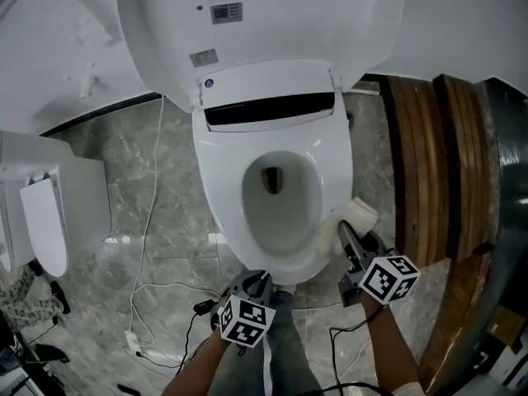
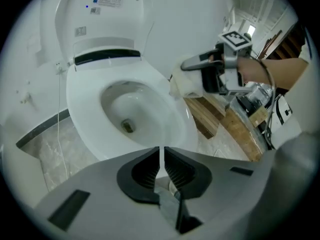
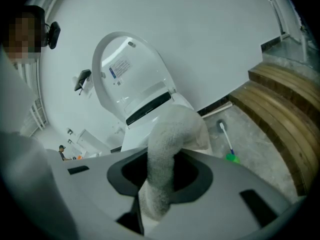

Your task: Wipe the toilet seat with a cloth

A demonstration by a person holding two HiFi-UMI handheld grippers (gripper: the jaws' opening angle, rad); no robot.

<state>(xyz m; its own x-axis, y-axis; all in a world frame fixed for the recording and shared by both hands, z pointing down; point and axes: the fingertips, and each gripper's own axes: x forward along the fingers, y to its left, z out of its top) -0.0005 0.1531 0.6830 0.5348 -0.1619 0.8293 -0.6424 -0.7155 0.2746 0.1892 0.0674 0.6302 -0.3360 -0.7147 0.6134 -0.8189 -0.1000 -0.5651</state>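
A white toilet stands with its lid up and its seat down around the bowl. My right gripper is at the seat's right front edge, shut on a folded white cloth that touches the rim there. In the right gripper view the cloth bulges out from between the jaws of my right gripper, with the lid behind. My left gripper hovers just before the seat's front tip. Its jaws stand almost together with nothing between them. The left gripper view also shows the right gripper and cloth.
Wooden steps run along the right of the toilet. White cables lie on the marble floor at the left front. A second white fixture stands at the far left. A green-based brush lies on the floor by the steps.
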